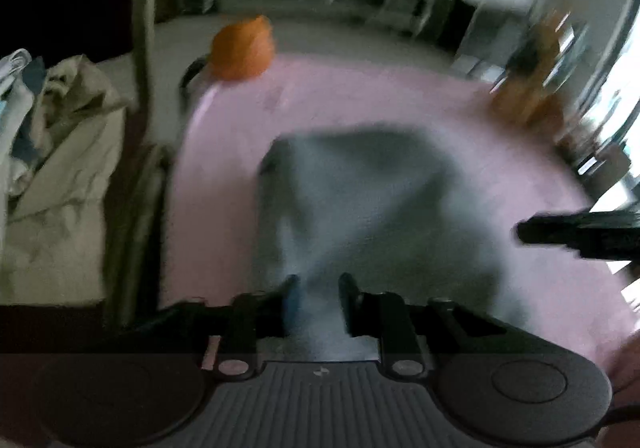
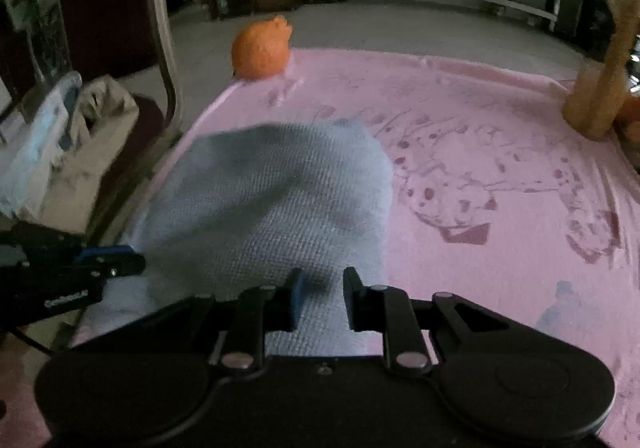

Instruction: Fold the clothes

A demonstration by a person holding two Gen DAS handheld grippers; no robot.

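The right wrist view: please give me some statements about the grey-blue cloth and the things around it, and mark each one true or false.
1. The grey-blue cloth lies on a pink sheet. True.
2. The orange ball rests on top of the cloth. False: it sits apart, at the sheet's far edge.
3. The right gripper has a gap between its jaws. True.
4. The pink sheet is plain. False: it bears a spotted print.
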